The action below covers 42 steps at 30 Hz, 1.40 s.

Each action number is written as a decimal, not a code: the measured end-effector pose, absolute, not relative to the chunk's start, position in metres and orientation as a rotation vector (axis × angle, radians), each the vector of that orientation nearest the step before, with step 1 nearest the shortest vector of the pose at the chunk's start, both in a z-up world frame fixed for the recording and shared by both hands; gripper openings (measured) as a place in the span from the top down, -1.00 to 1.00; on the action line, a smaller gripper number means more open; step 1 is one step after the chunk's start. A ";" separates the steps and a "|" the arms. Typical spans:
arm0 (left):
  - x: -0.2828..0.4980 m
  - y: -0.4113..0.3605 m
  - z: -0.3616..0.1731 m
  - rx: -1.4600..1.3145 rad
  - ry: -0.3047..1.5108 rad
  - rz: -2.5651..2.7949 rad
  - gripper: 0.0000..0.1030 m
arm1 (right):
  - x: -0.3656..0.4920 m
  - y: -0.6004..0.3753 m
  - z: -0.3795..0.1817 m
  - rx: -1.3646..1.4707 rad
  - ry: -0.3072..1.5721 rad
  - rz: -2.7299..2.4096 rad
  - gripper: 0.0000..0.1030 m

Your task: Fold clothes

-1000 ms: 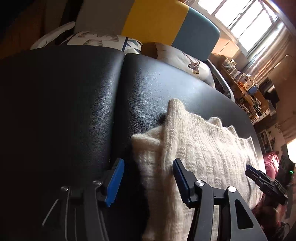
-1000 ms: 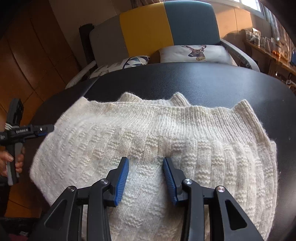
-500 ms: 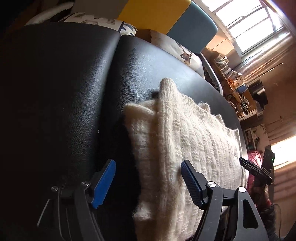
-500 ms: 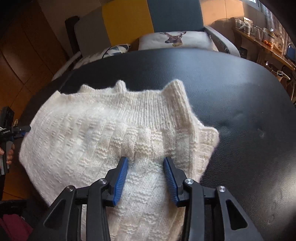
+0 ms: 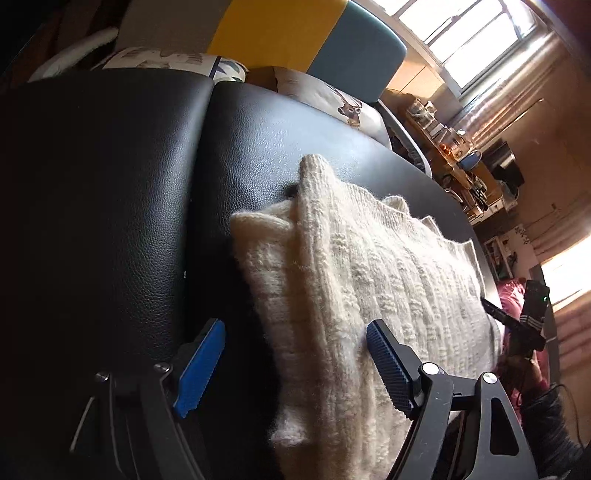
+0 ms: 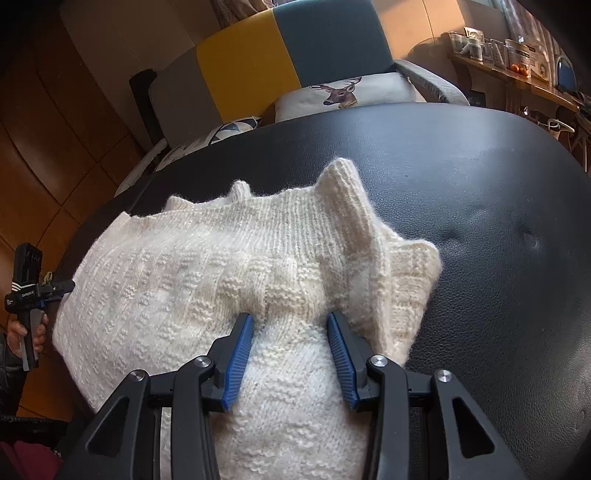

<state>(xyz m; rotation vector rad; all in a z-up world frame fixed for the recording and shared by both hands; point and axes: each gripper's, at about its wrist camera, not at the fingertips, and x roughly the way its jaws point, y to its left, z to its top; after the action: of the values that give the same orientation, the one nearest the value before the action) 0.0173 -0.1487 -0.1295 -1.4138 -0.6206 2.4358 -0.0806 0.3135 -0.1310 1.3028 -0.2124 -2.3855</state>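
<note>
The cream chunky-knit wool sweater [image 6: 229,273] looks soft and fuzzy, with raised ribbed and basket-weave texture. The black padded worktop [image 6: 498,206] beneath it is leather-like, fine-grained and slightly glossy. The right hand-held gripper [image 6: 291,354] has matt black plastic arms, ridged blue pads [image 6: 238,363] and shiny metal rivets.

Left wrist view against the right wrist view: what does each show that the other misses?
Only the left wrist view shows the bright window and the black seam splitting the black padded surface. Only the right wrist view shows the sweater's folded right end, layers doubled over. Both show the cream knit sweater, the deer cushion, and each other's tool: the right tool and the left tool.
</note>
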 end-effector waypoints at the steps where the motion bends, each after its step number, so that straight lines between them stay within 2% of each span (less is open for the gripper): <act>1: 0.018 -0.149 -0.131 -1.399 -0.623 2.443 -0.58 | -0.081 0.312 -0.131 1.303 -0.211 -2.389 0.18; 5: 0.016 -0.147 -0.132 -1.285 -0.735 2.395 -0.58 | -0.079 0.310 -0.132 1.301 -0.207 -2.404 0.15; 10: 0.003 -0.132 -0.135 -1.316 -0.682 2.346 -0.58 | -0.077 0.308 -0.131 1.300 -0.194 -2.417 0.14; 15: 0.006 -0.155 -0.140 -1.345 -0.918 2.188 -0.58 | -0.076 0.308 -0.132 1.287 -0.191 -2.414 0.13; 17: 0.013 -0.159 -0.142 -1.325 -0.958 2.177 -0.58 | -0.076 0.309 -0.132 1.282 -0.191 -2.411 0.13; 21: 0.013 -0.146 -0.137 -1.318 -0.916 2.236 -0.72 | -0.077 0.308 -0.131 1.288 -0.175 -2.410 0.13; 22: 0.010 -0.142 -0.135 -1.331 -0.896 2.254 -0.70 | -0.077 0.307 -0.131 1.291 -0.162 -2.411 0.13; 23: 0.007 -0.140 -0.135 -1.340 -0.895 2.267 -0.61 | -0.078 0.306 -0.130 1.295 -0.148 -2.412 0.13; 24: 0.004 -0.140 -0.138 -1.361 -0.920 2.253 0.22 | -0.078 0.304 -0.128 1.303 -0.130 -2.409 0.13; 25: 0.000 -0.143 -0.145 -1.389 -0.989 2.217 0.49 | -0.079 0.303 -0.127 1.312 -0.111 -2.404 0.13; 28: 0.000 -0.153 -0.157 -1.345 -1.140 2.179 0.52 | -0.082 0.300 -0.119 1.362 -0.049 -2.369 0.13; 32: 0.000 -0.164 -0.162 -1.323 -1.260 2.148 0.53 | -0.074 0.293 -0.095 1.349 0.182 -2.303 0.13; 35: -0.003 -0.171 -0.158 -1.316 -1.289 2.160 0.57 | -0.068 0.290 -0.088 1.366 0.332 -2.218 0.13; 42: -0.008 -0.189 -0.141 -1.333 -1.262 2.235 0.61 | -0.076 0.264 -0.093 1.372 0.503 -2.034 0.13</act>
<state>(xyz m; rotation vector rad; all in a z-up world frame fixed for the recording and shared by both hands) -0.0076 -0.1887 -0.1412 -1.3331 -1.2617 2.2352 -0.0755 0.2642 -0.0930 1.3722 0.5029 -2.0341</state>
